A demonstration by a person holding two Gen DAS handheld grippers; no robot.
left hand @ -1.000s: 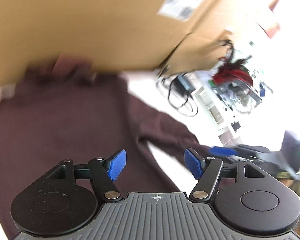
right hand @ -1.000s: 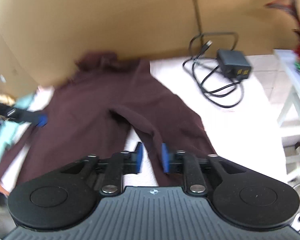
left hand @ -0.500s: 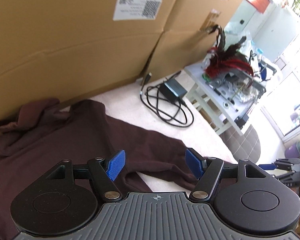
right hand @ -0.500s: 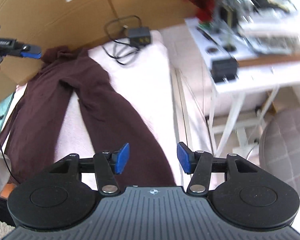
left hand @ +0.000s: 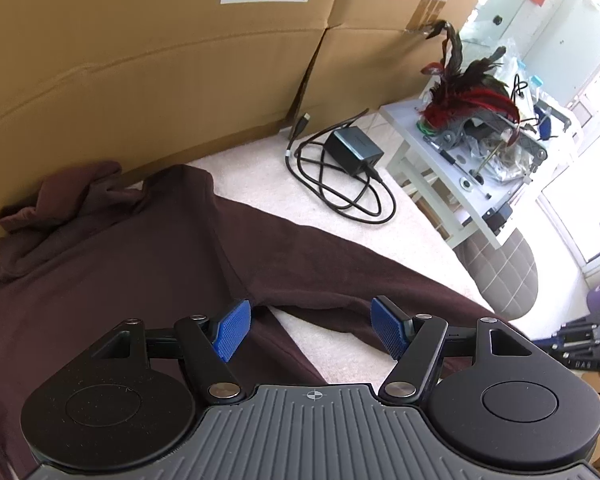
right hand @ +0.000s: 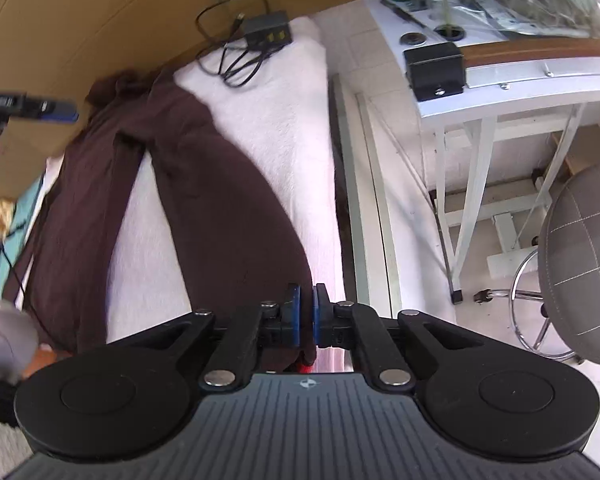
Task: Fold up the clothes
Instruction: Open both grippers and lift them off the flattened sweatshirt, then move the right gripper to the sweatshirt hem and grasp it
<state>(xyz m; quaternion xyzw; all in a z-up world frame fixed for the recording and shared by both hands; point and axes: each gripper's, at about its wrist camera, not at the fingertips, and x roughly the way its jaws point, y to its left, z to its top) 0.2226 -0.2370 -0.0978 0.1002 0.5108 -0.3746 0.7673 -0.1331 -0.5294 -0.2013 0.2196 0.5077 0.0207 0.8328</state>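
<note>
Sleeve-fold step, just starting. Dark brown sweater (left hand: 100, 280) spread flat on white blanket (left hand: 380, 232), collar up against cardboard box (left hand: 160, 60), one long sleeve (right hand: 228, 208) stretched out toward blanket edge.

Right gripper (right hand: 305, 316) clamped on far end of that sleeve near cuff; jaws just closed, dark fabric pinched between blue pads, only a thin gap showing. Grip looks thin, right at the edge of the cloth, so could slip if yanked.

Left gripper (left hand: 312, 330) wide open, holding nothing, poised over armpit area where sleeve meets body; bare blanket visible between its fingers (left hand: 232, 330). Seen also from right wrist view at upper left, blurred (right hand: 56, 110).

Judged next: lift cuff slightly and carry it across chest so sleeve lies over sweater body, crease falling near shoulder seam. Probably left gripper down to pin the shoulder or armpit so body stays put during the swing. Needs low, slow arc; sleeve is long and floppy, likely to drag and bunch.

Watch: charger (left hand: 354, 148) and coiled cable (left hand: 340, 192) lying on blanket beyond shoulder, apart from sweater, not in fold path. White side table (right hand: 480, 80) and grey stool (right hand: 580, 260) off blanket edge to the right, close to the clamped end. Other sleeve not clearly visible; cannot tell whether folded.
</note>
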